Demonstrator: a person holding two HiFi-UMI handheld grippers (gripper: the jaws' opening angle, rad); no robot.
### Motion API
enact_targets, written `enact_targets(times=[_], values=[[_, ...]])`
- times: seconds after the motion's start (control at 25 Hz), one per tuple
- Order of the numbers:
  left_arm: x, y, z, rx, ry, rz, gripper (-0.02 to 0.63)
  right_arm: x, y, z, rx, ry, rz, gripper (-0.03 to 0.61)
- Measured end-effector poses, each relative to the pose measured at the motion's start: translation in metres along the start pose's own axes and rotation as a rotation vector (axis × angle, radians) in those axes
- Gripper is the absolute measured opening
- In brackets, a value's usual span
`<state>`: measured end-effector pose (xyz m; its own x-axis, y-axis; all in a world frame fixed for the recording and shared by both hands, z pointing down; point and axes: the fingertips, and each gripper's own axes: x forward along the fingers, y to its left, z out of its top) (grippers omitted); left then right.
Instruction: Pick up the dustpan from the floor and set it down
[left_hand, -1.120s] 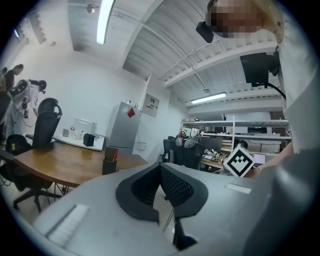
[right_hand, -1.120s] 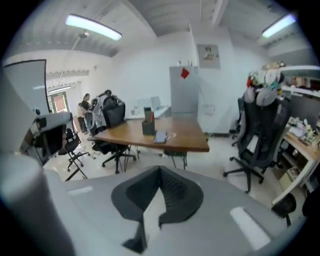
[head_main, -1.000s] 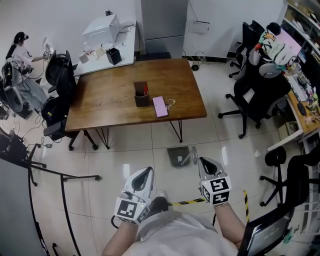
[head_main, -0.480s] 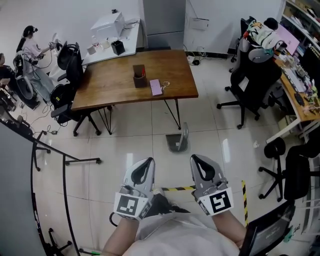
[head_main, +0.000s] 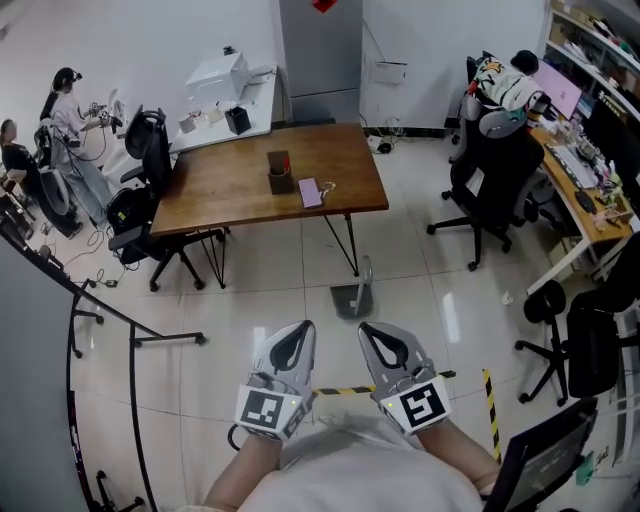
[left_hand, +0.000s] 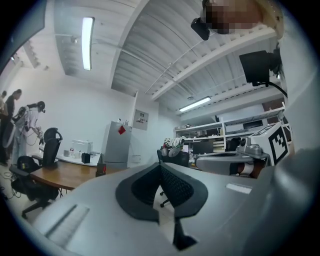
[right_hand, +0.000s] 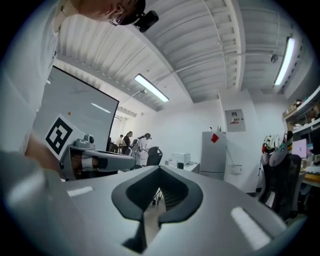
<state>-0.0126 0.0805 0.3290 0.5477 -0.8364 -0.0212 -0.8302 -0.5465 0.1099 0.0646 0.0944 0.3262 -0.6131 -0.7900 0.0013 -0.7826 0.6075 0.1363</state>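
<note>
A grey dustpan (head_main: 350, 299) stands on the tiled floor beside the wooden table's leg, with its handle upright. Nothing touches it. My left gripper (head_main: 303, 329) and right gripper (head_main: 368, 330) hover side by side in front of my body, well short of the dustpan and pointing level. Both are shut and empty. In the left gripper view the left gripper (left_hand: 160, 167) has its jaws meeting at the tip. The right gripper view shows the right gripper (right_hand: 160, 171) the same way. Neither gripper view shows the dustpan.
A wooden table (head_main: 232, 195) carries a dark pen holder (head_main: 280, 173) and a pink flat item (head_main: 310, 192). Black office chairs (head_main: 485, 190) stand at right and left. A black rack (head_main: 130, 345) is at left. Yellow-black tape (head_main: 338, 390) marks the floor.
Both grippers have risen and drawn back from the dustpan. The right gripper was next to the handle a second ago and is now well apart; the dustpan stays on the floor.
</note>
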Motion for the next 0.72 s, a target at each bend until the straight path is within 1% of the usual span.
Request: enact_targets(times=[0.12,0.2,0.28,0.4,0.52,0.72], values=[[-0.002,0.000,0.002,0.024,0.010,0.011,0.015,-0.004,-0.002,-0.011,0.030,0.036,-0.020,0.002],[-0.004,0.002,0.003,0.021,0.002,0.017,0.015,-0.004,-0.005,-0.013,0.050,0.043,-0.032,0.002],[-0.006,0.001,0.004,0.013,0.002,0.017,0.015,-0.005,-0.007,-0.011,0.049,0.040,-0.043,0.002],[-0.007,-0.003,-0.003,0.019,0.020,0.004,0.015,-0.007,-0.011,-0.013,0.074,0.031,-0.058,0.002],[-0.008,-0.001,-0.014,0.015,0.033,-0.002,0.015,-0.005,-0.013,-0.021,0.110,0.046,-0.062,0.002],[-0.007,0.000,-0.015,0.022,0.031,-0.001,0.015,-0.004,-0.015,-0.023,0.107,0.052,-0.064,0.002]])
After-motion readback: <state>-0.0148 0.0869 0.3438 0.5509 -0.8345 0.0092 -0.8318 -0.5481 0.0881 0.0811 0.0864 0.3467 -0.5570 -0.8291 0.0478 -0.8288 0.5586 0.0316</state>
